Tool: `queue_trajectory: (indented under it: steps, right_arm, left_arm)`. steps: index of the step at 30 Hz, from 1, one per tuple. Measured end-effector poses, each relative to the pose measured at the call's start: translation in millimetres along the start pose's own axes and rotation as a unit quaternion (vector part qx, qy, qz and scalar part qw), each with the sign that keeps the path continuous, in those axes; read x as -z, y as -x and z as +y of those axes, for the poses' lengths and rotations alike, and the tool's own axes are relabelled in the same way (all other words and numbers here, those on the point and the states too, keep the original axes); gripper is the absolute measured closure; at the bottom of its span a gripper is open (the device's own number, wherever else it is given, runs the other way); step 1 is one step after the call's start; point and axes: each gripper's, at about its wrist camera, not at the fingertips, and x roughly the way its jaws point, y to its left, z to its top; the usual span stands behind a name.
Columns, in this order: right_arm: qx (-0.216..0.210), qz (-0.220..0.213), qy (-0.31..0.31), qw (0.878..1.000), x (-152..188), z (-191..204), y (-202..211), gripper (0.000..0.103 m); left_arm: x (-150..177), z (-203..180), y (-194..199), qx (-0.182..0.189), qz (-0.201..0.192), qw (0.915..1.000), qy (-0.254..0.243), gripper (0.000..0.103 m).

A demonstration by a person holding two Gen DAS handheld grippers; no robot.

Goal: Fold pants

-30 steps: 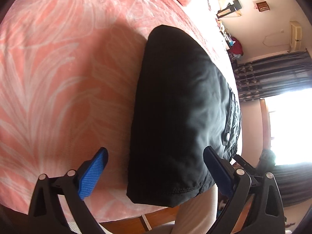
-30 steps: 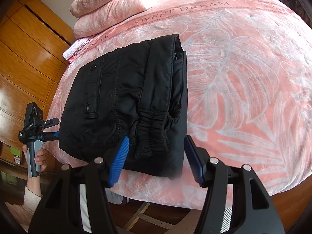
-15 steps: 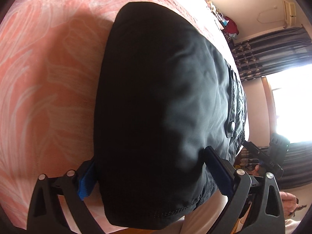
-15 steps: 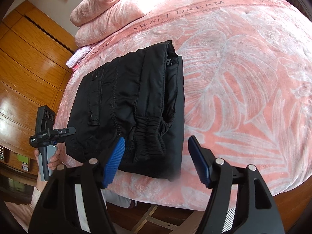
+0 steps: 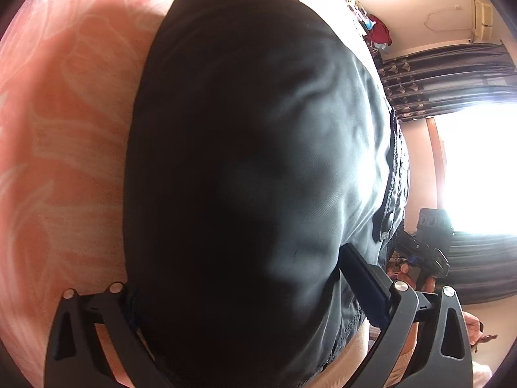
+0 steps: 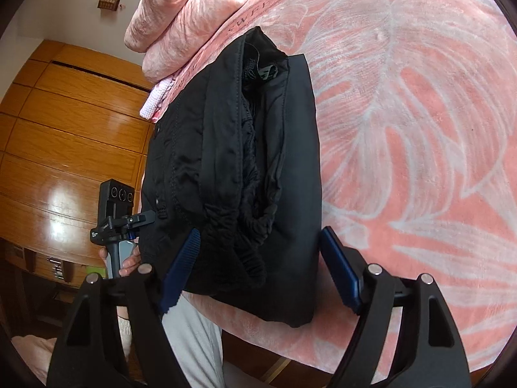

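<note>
The black pants [image 5: 245,168] lie folded into a thick bundle on the pink bed. In the left wrist view they fill the frame, and my left gripper [image 5: 239,294] is open with its fingers straddling the bundle's near end; the left finger is mostly hidden behind the cloth. In the right wrist view the pants [image 6: 232,168] show their elastic waistband end toward me. My right gripper [image 6: 258,271] is open, its blue fingers either side of that end. The left gripper [image 6: 129,223] shows at the bundle's far side.
The pink leaf-patterned blanket [image 6: 420,129] covers the bed, with pink pillows [image 6: 181,16] at the head. A wooden wardrobe [image 6: 64,129] stands beside the bed. A bright window and dark curtains [image 5: 468,71] lie beyond the bed's edge.
Both grippers have moved in toward the pants. The left one now has the bundle between its open fingers; the right one has come close around the waistband end.
</note>
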Motion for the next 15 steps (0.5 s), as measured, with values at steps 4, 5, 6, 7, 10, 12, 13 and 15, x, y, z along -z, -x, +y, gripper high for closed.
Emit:
queue_trajectory:
  steps: [4, 5, 6, 7, 10, 12, 13, 15]
  right_arm:
    - [-0.038, 0.009, -0.01, 0.999, -5, -11, -7, 0.025]
    - [-0.048, 0.01, -0.012, 0.999, -6, -14, -9, 0.024]
    - [-0.057, 0.011, -0.014, 0.998, -8, -17, -12, 0.024]
    - [-0.067, 0.013, -0.017, 0.997, -11, -22, -15, 0.024]
    - [-0.094, 0.018, -0.017, 0.995, -18, -32, -23, 0.026]
    - [-0.106, 0.019, -0.011, 0.994, -24, -33, -28, 0.025]
    - [-0.111, 0.022, -0.006, 0.994, -26, -32, -31, 0.025]
    - [-0.112, 0.019, 0.0, 0.994, -30, -31, -34, 0.034]
  left_arm:
    - [0, 2, -2, 0.009, 0.003, 1.0, -0.003, 0.003]
    - [-2, 1, -3, 0.01, 0.004, 0.9999, -0.002, 0.003]
    - [-3, 0, -4, 0.012, 0.005, 0.9999, 0.0, 0.003]
    - [-2, 5, -2, 0.015, 0.005, 0.9999, 0.004, 0.003]
    - [-6, 5, -4, 0.029, 0.004, 0.9992, 0.026, 0.003]
    - [-6, 4, -6, 0.033, 0.007, 0.9988, 0.034, 0.003]
    - [-6, 3, -7, 0.032, 0.009, 0.9989, 0.033, 0.003]
    - [-6, 3, -8, 0.032, 0.012, 0.9989, 0.031, 0.003]
